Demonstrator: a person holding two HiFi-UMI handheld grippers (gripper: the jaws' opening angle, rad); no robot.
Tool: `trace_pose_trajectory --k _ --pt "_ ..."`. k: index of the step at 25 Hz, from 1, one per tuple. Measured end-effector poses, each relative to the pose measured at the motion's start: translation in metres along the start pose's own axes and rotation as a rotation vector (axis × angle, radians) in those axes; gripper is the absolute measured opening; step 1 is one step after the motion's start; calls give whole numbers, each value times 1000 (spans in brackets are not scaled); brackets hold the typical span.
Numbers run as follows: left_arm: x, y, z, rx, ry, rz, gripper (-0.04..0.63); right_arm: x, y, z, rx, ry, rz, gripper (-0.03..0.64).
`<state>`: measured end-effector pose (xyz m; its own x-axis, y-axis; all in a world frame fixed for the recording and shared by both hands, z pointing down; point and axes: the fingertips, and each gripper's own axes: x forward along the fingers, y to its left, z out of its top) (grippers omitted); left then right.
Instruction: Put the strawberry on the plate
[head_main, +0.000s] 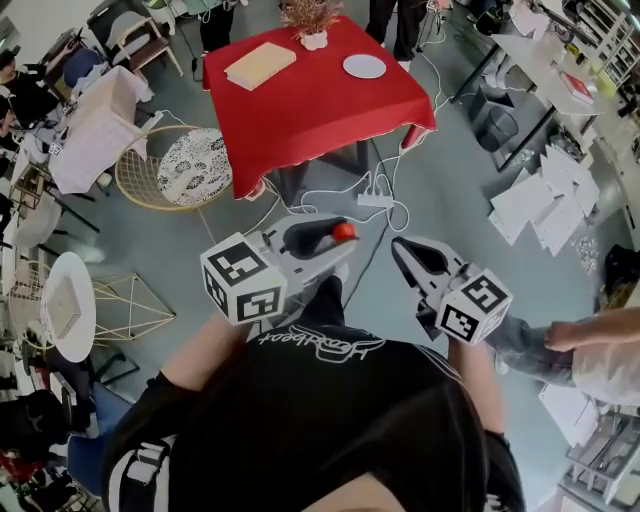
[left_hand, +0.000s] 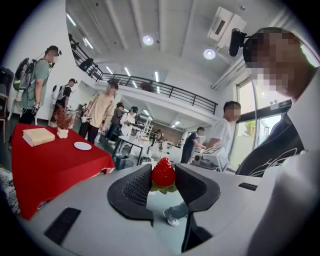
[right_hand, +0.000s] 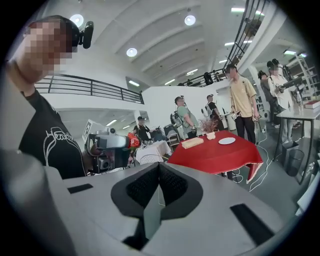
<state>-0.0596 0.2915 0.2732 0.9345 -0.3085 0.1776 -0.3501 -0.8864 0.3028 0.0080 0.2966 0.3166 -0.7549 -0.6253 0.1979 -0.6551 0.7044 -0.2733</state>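
1. Gripping a red strawberry with green leaves (left_hand: 163, 172) between its black ribbed pads, the left gripper (head_main: 336, 237) stands partly open above the grey floor.
2. The right gripper (right_hand: 159, 167) has its jaw tips closed together, holding nothing.
3. The small round white plate (head_main: 364, 66) lies on the red-clothed square table (head_main: 300, 120), well apart from the strawberry.

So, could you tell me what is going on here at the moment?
A person holds a red strawberry clamped in the left hand-held gripper, while the right hand-held gripper is shut and empty. The round white plate sits on the red-clothed table ahead, so the strawberry is not yet on it.
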Motion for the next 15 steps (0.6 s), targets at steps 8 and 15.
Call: trace_pose_trajectory --k 8,15 --pt "59 136 42 -44 40 -29 147 94 -112 38 92 7 -19 8" --pt "94 250 78 -82 44 -53 147 179 -192 77 117 37 -28 8"
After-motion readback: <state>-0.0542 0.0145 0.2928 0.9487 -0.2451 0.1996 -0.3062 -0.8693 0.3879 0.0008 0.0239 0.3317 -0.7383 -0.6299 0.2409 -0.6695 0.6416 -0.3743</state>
